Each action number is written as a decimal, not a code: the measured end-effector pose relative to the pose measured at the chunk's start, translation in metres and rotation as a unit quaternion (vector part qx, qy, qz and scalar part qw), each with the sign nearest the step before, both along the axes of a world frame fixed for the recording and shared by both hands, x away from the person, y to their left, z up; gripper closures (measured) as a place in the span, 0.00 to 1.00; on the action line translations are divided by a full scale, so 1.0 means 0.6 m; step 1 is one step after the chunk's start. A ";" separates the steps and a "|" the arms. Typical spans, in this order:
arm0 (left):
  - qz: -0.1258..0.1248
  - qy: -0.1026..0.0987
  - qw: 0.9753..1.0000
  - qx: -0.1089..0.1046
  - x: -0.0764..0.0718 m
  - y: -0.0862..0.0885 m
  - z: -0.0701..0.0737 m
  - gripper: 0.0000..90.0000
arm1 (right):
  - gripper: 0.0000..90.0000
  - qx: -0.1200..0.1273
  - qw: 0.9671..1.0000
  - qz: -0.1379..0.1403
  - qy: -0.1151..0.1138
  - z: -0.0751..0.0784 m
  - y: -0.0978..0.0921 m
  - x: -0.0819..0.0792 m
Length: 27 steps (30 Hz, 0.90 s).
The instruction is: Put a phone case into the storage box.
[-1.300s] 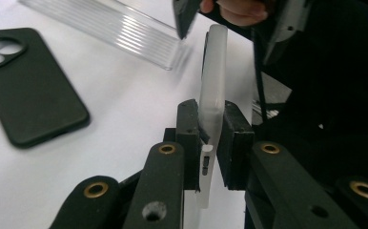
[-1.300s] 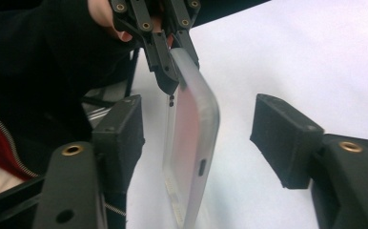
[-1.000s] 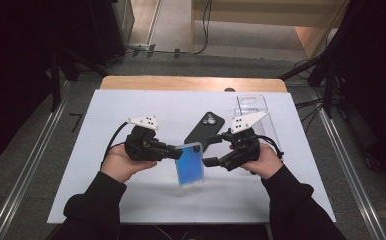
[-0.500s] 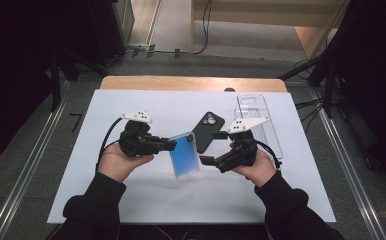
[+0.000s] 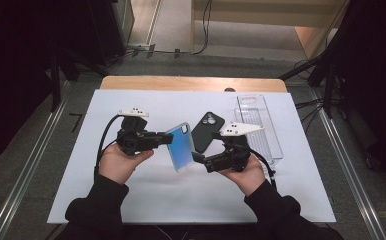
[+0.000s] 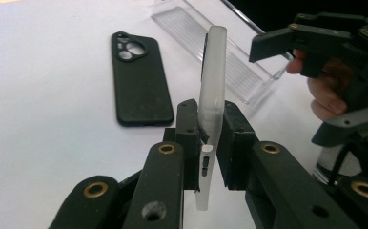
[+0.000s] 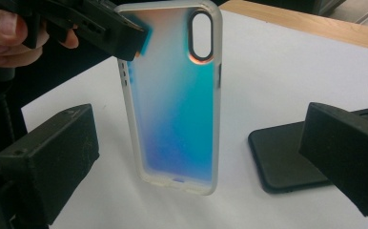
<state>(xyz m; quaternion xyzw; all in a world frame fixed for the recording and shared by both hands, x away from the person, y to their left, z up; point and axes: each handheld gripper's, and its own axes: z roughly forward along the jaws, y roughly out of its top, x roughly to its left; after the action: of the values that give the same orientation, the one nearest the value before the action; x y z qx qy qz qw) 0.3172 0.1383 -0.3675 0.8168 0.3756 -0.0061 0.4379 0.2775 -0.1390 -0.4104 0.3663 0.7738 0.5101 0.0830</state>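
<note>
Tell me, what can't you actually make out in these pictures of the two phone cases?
- Black phone case: the right gripper's own jaw cuts off its far end in the right gripper view.
- Iridescent phone case: seen edge-on in the left gripper view, so its coloured back is hidden; the left gripper covers part of its edge.
- Clear tray: too transparent in the high view to tell whether it holds anything.
- Right gripper: whether it touches the case is unclear.

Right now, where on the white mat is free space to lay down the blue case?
The left gripper holds the blue case up. Bare mat lies left of the black case and near the front edge. It is crowded on the right, by the clear tray and the right gripper.
</note>
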 end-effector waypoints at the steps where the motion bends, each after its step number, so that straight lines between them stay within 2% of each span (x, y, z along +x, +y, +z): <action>1: 0.004 0.002 1.000 0.001 -0.001 -0.001 0.000 0.90 | 0.00 0.002 1.000 -0.003 0.001 -0.001 0.003 0.000; 8: 0.017 0.002 1.000 0.007 -0.006 -0.011 0.002 0.90 | 0.00 -0.002 1.000 -0.027 0.004 -0.012 0.024 -0.004; 11: 0.021 0.003 1.000 0.006 -0.007 -0.014 0.001 0.90 | 0.00 0.000 1.000 -0.027 0.002 -0.014 0.032 -0.007; 13: 0.021 0.005 1.000 0.006 -0.008 -0.016 0.000 0.90 | 0.00 -0.007 0.999 -0.033 -0.004 -0.015 0.038 -0.009; 16: 0.020 0.009 1.000 0.006 -0.010 -0.020 -0.001 0.90 | 0.00 -0.013 0.999 -0.043 -0.002 -0.017 0.045 -0.010; 20: 0.020 -0.002 1.000 0.003 -0.015 -0.025 -0.001 0.90 | 0.00 -0.020 0.998 -0.053 0.003 -0.020 0.052 -0.008; 27: 0.015 0.001 1.000 0.004 -0.020 -0.036 -0.002 0.90 | 0.00 -0.023 0.998 -0.059 0.003 -0.024 0.064 -0.008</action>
<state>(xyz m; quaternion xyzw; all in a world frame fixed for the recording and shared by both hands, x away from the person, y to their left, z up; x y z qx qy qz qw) 0.3051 0.1169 -0.3686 0.8126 0.3887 0.0013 0.4342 0.2728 -0.1005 -0.4250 0.4109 0.7625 0.4852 0.1195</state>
